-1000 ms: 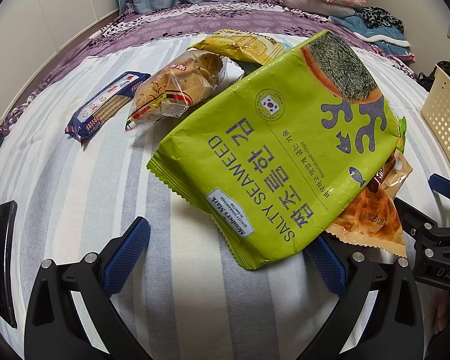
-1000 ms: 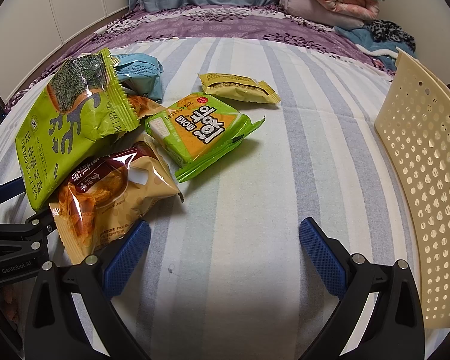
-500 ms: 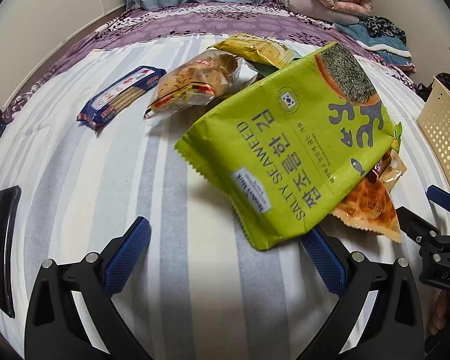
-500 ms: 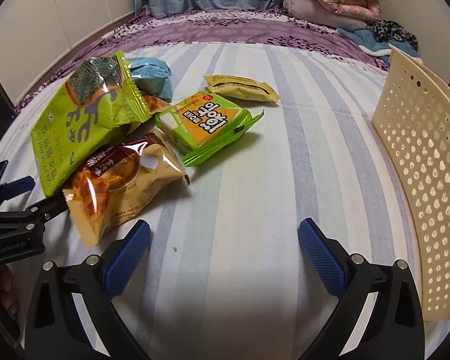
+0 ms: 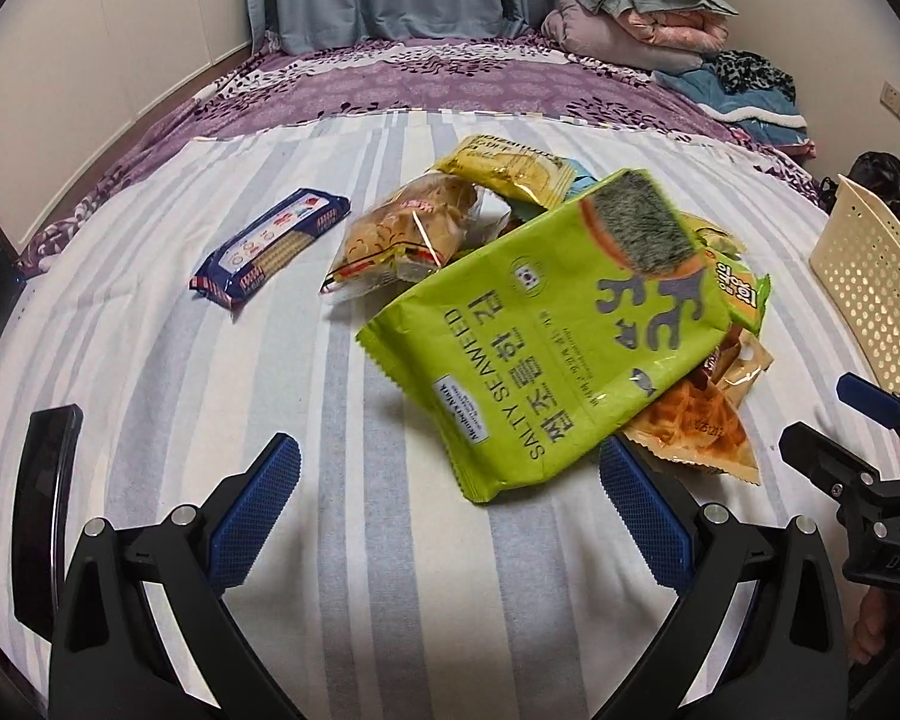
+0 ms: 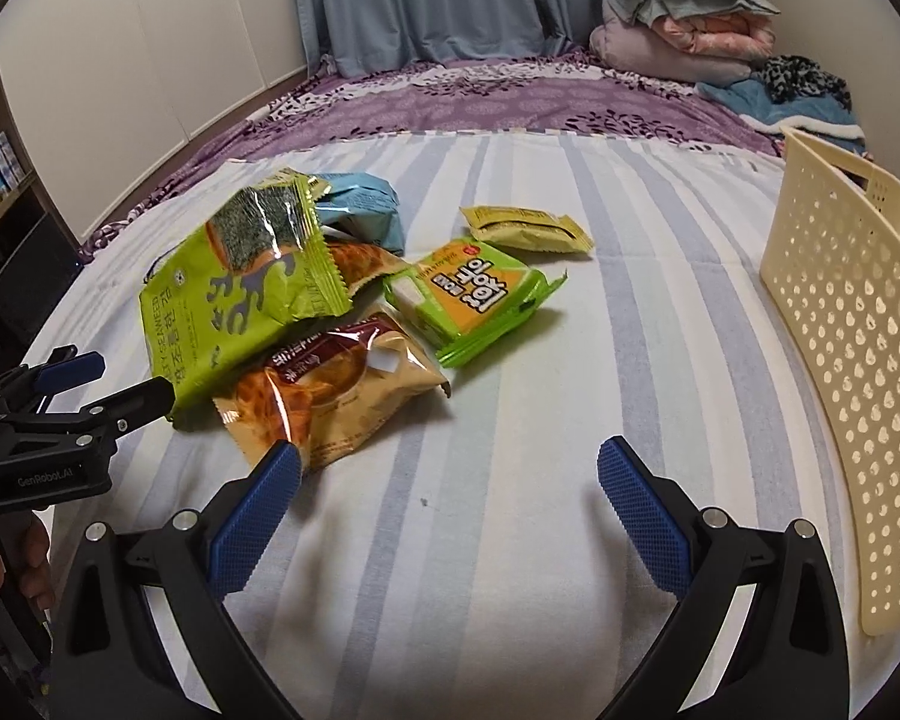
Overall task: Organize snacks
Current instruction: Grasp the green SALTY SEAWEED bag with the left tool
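Snacks lie in a loose heap on the striped bed cover. A big green seaweed bag (image 5: 570, 348) (image 6: 240, 288) rests tilted on a brown pastry bag (image 5: 696, 426) (image 6: 330, 396). Beside them are a green-orange pack (image 6: 474, 294), a small yellow pack (image 6: 528, 228), a light blue pack (image 6: 360, 210), a clear bread bag (image 5: 408, 234) and a dark blue cracker pack (image 5: 270, 246). My left gripper (image 5: 450, 498) (image 6: 114, 384) is open, and the seaweed bag's near corner sits between its fingers. My right gripper (image 6: 450, 498) (image 5: 840, 426) is open over bare cover, its left pad beside the pastry bag.
A cream perforated basket (image 6: 852, 360) (image 5: 870, 288) stands at the right edge of the bed. Folded blankets (image 6: 690, 24) are piled at the far end on a purple cover. A dark flat object (image 5: 48, 516) lies at the near left. A hand holds each gripper's handle.
Both views have drawn back and risen, so the snacks look smaller and farther. The seaweed bag covers less of the space between the left fingers. No snack has shifted.
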The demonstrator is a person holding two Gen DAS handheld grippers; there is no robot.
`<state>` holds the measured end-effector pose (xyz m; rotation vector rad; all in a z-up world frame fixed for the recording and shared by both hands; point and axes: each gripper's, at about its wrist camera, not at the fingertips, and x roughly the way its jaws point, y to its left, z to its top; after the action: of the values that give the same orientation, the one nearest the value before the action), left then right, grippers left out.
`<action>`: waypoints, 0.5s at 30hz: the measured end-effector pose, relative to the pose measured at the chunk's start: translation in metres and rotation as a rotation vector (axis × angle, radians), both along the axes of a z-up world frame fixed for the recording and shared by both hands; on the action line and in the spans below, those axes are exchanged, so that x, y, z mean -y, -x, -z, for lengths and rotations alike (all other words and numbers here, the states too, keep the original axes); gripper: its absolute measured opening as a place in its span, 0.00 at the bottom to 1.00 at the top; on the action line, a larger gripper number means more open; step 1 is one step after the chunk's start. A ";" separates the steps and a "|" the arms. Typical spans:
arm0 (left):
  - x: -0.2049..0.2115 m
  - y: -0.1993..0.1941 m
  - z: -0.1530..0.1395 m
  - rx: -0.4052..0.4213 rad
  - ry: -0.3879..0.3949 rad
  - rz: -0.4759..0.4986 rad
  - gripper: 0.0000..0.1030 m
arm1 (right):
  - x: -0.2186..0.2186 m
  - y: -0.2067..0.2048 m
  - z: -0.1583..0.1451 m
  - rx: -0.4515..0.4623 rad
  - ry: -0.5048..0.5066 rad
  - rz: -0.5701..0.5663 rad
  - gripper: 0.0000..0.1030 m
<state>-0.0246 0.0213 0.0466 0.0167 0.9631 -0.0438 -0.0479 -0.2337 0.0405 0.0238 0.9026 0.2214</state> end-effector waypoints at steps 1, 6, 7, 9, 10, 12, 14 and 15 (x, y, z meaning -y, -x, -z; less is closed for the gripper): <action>0.001 0.001 -0.001 0.004 -0.007 0.008 0.98 | 0.001 0.000 -0.001 0.001 -0.004 -0.001 0.95; 0.010 0.001 0.000 0.010 -0.048 0.060 0.98 | 0.004 -0.001 0.000 -0.004 -0.020 -0.010 0.95; 0.012 -0.001 0.000 0.010 -0.054 0.075 0.98 | 0.005 0.000 0.000 -0.005 -0.020 -0.012 0.95; 0.016 -0.005 0.000 0.007 -0.063 0.105 0.98 | 0.005 0.000 0.000 -0.006 -0.020 -0.014 0.95; 0.019 -0.008 0.000 0.004 -0.074 0.126 0.98 | 0.005 0.000 0.000 -0.006 -0.019 -0.012 0.95; 0.027 -0.013 0.001 0.007 -0.102 0.175 0.98 | 0.007 0.000 0.001 -0.014 -0.021 -0.011 0.95; 0.034 -0.019 0.001 0.009 -0.141 0.215 0.98 | 0.009 0.000 0.002 -0.021 -0.024 -0.013 0.95; 0.038 -0.022 0.001 0.010 -0.161 0.234 0.98 | 0.009 0.000 0.002 -0.022 -0.024 -0.012 0.95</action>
<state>-0.0024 -0.0166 0.0453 0.2772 0.9489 -0.1814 -0.0479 -0.2429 0.0381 0.0432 0.9220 0.2435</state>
